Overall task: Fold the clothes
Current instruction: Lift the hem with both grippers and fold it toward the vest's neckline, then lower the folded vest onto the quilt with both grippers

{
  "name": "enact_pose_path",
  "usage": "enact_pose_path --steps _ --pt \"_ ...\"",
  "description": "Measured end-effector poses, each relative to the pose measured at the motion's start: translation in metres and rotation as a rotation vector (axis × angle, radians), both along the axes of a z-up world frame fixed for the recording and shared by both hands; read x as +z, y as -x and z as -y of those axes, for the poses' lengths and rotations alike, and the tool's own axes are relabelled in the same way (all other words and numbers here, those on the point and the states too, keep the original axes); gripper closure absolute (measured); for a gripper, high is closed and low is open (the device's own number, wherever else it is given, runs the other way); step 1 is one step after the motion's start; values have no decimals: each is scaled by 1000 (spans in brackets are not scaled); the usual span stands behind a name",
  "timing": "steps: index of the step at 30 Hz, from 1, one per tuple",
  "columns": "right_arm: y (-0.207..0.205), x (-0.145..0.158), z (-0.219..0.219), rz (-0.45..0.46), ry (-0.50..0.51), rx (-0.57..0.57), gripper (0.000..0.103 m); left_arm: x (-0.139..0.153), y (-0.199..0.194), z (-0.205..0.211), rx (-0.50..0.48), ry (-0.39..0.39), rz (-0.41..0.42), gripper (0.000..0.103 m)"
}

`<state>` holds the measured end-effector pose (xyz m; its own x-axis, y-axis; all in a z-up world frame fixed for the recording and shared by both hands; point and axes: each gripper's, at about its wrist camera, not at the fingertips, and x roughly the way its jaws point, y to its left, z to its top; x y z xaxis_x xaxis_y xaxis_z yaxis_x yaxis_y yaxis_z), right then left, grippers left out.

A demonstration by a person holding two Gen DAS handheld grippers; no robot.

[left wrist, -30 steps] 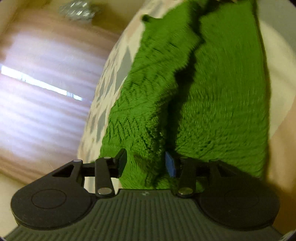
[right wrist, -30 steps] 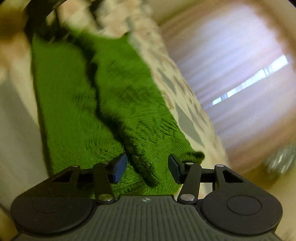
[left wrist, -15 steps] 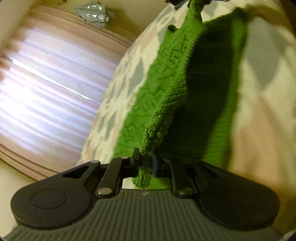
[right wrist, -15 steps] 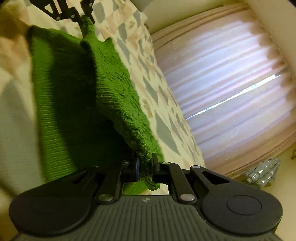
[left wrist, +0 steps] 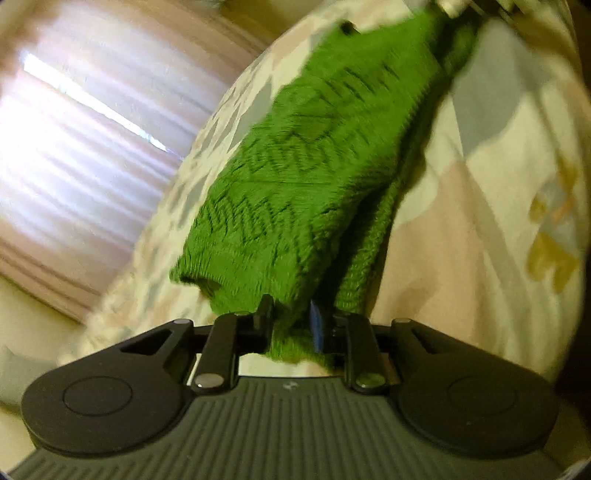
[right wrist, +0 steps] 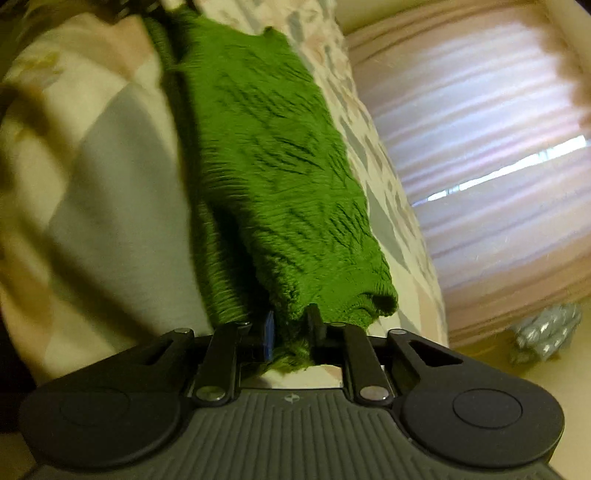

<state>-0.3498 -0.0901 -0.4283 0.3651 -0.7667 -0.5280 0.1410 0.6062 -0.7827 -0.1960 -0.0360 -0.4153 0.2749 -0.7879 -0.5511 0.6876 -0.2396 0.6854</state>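
Note:
A green knitted sweater (left wrist: pixel 306 173) lies folded lengthwise in a narrow band on the patterned bedspread (left wrist: pixel 480 229). My left gripper (left wrist: pixel 291 325) is shut on one end of the sweater, with knit bunched between the fingers. My right gripper (right wrist: pixel 290 334) is shut on the sweater's (right wrist: pixel 273 166) other end in the same way. In the left wrist view the right gripper shows blurred at the sweater's far end (left wrist: pixel 476 5). The top layer covers a lower layer that shows along one edge.
The bedspread (right wrist: pixel 110 206) has pale grey, cream and pink patches. Light striped curtains (left wrist: pixel 74 140) hang beyond the bed's far edge and show in the right wrist view (right wrist: pixel 480 166). A silvery crumpled object (right wrist: pixel 546 328) lies on the floor by the curtain.
Both grippers closed on the sweater's edge, lifted it, and carried it across. The raised layer has now come down over the lower layer, making a narrower band. The jaws stand slightly wider than half a second ago.

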Motion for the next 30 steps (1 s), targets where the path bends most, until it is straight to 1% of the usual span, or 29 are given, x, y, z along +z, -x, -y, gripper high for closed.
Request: enact_pose_path --steps 1,2,4,7,8,9,10,11,12,14,15,17,18,19,21,22,23,25,27,28,30 --pt "4 7 1 30 -32 -4 82 12 -9 -4 29 -1 -65 83" --pt "9 20 4 96 -86 -27 82 25 -19 -7 62 7 -134 84" --pt "19 47 10 240 -202 -78 81 48 -34 -16 115 34 -278 84" --pt "25 77 25 489 -368 -141 81 82 -46 -11 159 109 -529 84" --pt "27 87 30 572 -423 -162 81 88 -47 -6 164 123 -591 84" --pt "26 90 35 640 -473 -174 81 92 -46 4 167 132 -637 84" --pt "24 92 39 705 -523 -185 81 93 -44 15 167 135 -670 84" --pt "16 91 47 745 -546 -196 81 94 -43 27 167 132 -693 84" --pt "8 87 54 769 -561 -209 81 90 -39 41 171 119 -714 84" --pt "-7 76 59 799 -598 -247 81 75 -32 61 205 71 -724 84" --pt "-10 67 63 785 -618 -272 82 65 -28 70 227 44 -720 84" --pt "-16 46 71 746 -658 -324 83 32 -26 78 313 -32 -668 85" --pt "-19 29 76 690 -663 -369 84 23 -28 72 322 -33 -679 85" --pt "-16 19 78 691 -670 -376 85 16 -30 67 329 -32 -689 85" --pt "-10 25 80 716 -702 -392 85 21 -31 61 326 -36 -681 85" --pt "-7 28 81 728 -718 -400 84 29 -33 61 325 -43 -674 85" --pt "-7 37 82 738 -710 -385 84 38 -34 62 325 -36 -674 85" --pt "-8 57 85 759 -686 -348 84 55 -35 68 306 14 -677 85" --pt "-15 68 91 789 -660 -322 83 70 -35 84 286 55 -674 85" --pt "-19 74 95 804 -648 -309 82 75 -34 94 276 68 -669 85" --pt "-35 75 107 794 -614 -296 82 72 -32 118 256 66 -661 85"
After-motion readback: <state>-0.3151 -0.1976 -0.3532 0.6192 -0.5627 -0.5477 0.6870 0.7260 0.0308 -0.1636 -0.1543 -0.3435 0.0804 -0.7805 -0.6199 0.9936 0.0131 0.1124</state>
